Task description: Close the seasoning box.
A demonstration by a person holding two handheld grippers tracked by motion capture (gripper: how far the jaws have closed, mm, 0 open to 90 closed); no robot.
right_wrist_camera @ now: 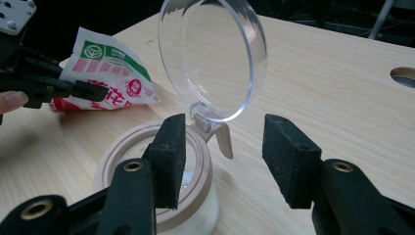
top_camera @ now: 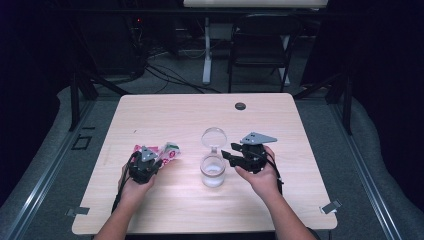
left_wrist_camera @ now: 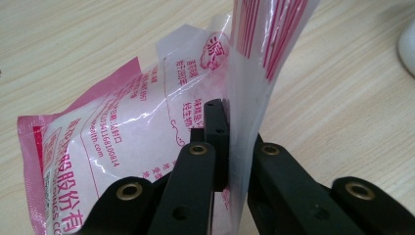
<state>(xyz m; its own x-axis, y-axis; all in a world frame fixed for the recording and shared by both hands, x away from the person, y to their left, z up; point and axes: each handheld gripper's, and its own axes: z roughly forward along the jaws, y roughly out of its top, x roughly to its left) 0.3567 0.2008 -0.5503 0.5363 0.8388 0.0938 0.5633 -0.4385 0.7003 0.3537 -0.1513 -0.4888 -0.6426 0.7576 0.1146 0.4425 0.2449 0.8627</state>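
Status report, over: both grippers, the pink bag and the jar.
Left gripper shut on pink bag, bag on table. Right gripper open beside jar, not gripping. Clear lid flipped up, jar mouth unobstructed.

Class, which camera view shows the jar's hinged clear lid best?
The right gripper view: the clear lid stands open and upright on its hinge, large and sharp above the jar. The high view shows it small, as a pale disc behind the jar. The left gripper view looks at the pink bag instead.
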